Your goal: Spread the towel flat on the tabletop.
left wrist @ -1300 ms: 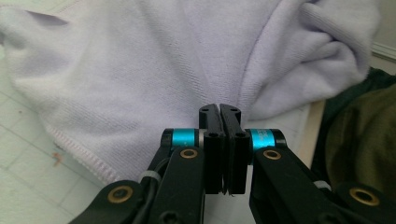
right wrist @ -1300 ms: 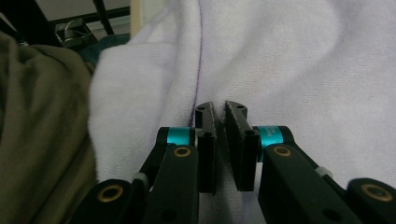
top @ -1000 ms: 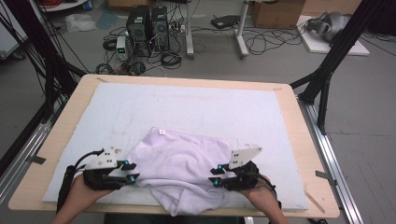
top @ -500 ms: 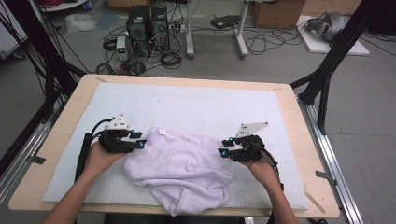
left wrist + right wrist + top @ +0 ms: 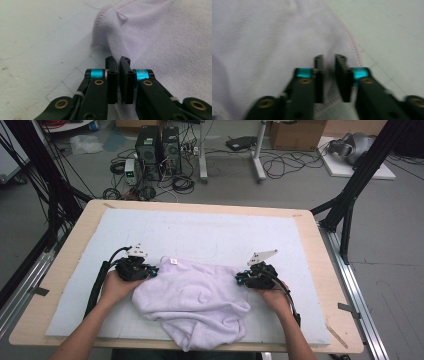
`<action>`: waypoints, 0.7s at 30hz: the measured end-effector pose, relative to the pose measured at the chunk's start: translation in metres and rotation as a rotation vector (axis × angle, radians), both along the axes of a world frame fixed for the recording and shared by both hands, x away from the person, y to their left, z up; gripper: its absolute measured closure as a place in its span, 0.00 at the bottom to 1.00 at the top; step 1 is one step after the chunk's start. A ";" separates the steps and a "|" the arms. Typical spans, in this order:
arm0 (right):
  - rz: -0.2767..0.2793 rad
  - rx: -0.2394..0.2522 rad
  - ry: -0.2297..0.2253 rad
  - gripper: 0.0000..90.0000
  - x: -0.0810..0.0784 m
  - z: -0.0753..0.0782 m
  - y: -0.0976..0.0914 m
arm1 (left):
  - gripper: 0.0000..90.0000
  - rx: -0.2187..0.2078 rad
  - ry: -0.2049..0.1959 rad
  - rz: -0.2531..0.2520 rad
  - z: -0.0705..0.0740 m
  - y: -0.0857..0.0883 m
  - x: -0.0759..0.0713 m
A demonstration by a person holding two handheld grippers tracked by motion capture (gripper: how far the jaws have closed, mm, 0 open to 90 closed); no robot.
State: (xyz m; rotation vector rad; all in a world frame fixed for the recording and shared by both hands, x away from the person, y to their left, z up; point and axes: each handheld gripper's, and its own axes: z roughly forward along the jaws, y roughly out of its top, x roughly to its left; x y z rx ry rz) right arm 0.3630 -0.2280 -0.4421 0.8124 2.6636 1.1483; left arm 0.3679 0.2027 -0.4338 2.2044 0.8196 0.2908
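Observation:
A crumpled lilac cloth (image 5: 192, 295) lies on the white mat (image 5: 200, 232), its near part hanging over the front edge. My left gripper (image 5: 154, 271) is at the cloth's left edge, near the far corner with the small white tag (image 5: 174, 261). Its jaws have just been closing and now pinch a fold of the cloth (image 5: 162, 37) in the left gripper (image 5: 117, 61). My right gripper (image 5: 239, 279) is at the right edge. Its jaws have also just been closing, and in the blurred right gripper view the right gripper (image 5: 329, 58) holds the cloth (image 5: 262, 37) near its stitched hem.
The mat covers most of the wooden table (image 5: 320, 255); its far half is bare. Black frame posts (image 5: 350, 195) stand at the table's sides. Computers (image 5: 157, 145) and cables lie on the floor beyond the far edge.
Both hands have moved away from the person, from the cloth's near sides up to its far left and right edges. The cloth's far edge now lies a little straighter between them.

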 end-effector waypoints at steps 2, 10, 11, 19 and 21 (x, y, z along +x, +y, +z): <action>0.012 0.003 -0.007 0.98 0.001 0.001 0.001 | 0.96 -0.016 -0.027 0.014 0.005 0.003 -0.001; -0.039 0.012 -0.083 0.98 0.031 0.049 -0.006 | 0.96 -0.117 -0.097 0.110 0.057 0.018 0.022; -0.051 0.015 -0.103 0.98 0.038 0.060 -0.007 | 0.96 -0.121 -0.114 0.123 0.066 0.019 0.028; -0.215 0.041 -0.165 0.72 0.096 0.107 -0.011 | 0.63 -0.074 -0.136 0.232 0.086 0.011 0.072; -0.208 0.034 -0.113 0.68 0.097 0.096 -0.010 | 0.62 -0.064 -0.127 0.201 0.077 0.011 0.068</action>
